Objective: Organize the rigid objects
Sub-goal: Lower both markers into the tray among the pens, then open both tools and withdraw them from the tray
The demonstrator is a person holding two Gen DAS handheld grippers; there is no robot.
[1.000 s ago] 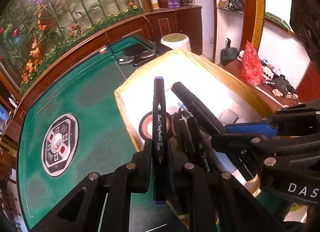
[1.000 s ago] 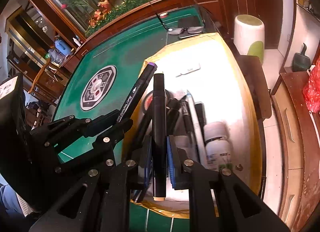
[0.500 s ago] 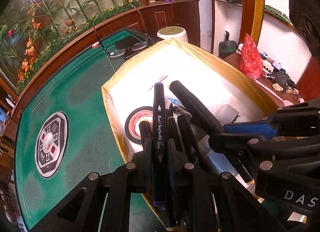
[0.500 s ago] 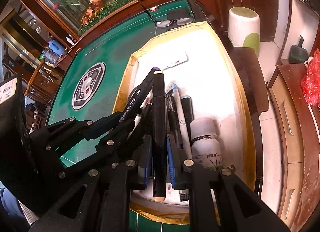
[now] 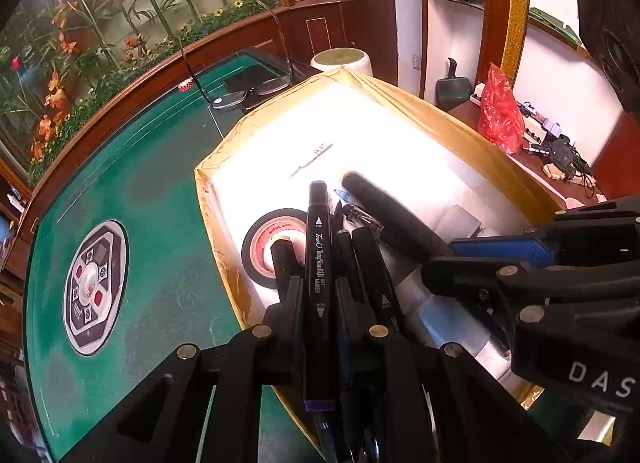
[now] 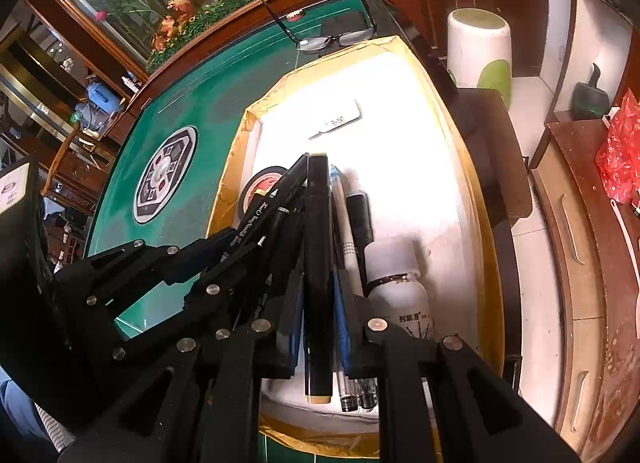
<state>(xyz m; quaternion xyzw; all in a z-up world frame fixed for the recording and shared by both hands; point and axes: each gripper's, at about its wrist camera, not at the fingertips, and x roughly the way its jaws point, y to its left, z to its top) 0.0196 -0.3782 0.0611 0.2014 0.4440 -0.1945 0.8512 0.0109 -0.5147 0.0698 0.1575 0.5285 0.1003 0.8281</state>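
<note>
Nearest to me, the left gripper (image 5: 318,295) is closed on a purple-capped marker (image 5: 317,263) — the pads press its barrel at about the middle, and its long axis runs straight out along the fingers. Beside it, the right gripper (image 6: 318,303) is clamped in the same way on a beige-capped marker (image 6: 318,263), again lying lengthwise between the pads.

Both markers hang low over the near part of the gold-edged tray (image 5: 224,263), just above a row of pens and markers (image 5: 368,263) that already lie there. These lie with their long axes roughly the same way as the two held markers, so I judge that each one needs only to go down and be released, without any turning. Both hands seem about equally near to the row.

A little further in the tray lie a roll of tape (image 5: 272,243) on the left side and a white bottle (image 6: 400,287) on the right side. Behind the tray, a pair of glasses (image 6: 336,37) rests on the green table (image 5: 160,223).
</note>
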